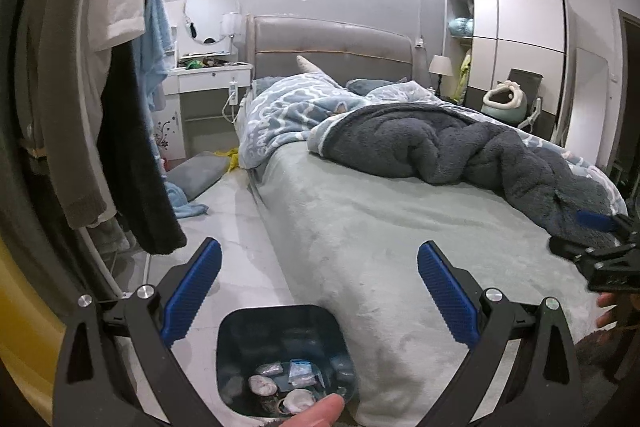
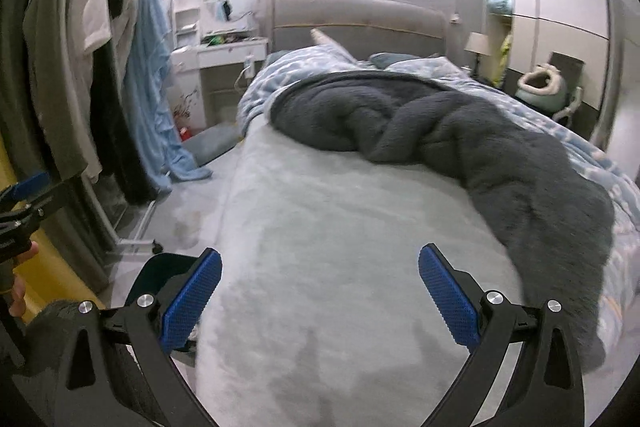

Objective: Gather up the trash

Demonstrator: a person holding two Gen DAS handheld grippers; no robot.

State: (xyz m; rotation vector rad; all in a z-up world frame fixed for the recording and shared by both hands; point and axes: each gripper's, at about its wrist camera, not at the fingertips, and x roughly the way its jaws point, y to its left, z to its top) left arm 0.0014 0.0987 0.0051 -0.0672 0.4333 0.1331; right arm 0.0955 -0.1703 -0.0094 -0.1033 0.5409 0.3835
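A dark blue trash bin stands on the floor beside the bed's near left corner. Several crumpled wrappers and tissues lie in its bottom. My left gripper is open and empty, held above the bin's far rim. A fingertip shows at the view's bottom edge. My right gripper is open and empty over the bed's pale green sheet. The bin's rim shows behind its left finger. The right gripper also shows at the right edge of the left wrist view.
A grey and blue patterned quilt is heaped on the bed. Clothes hang on a rack at left. A white dresser with clutter stands by the headboard. A cushion and towel lie on the floor. A wardrobe stands at right.
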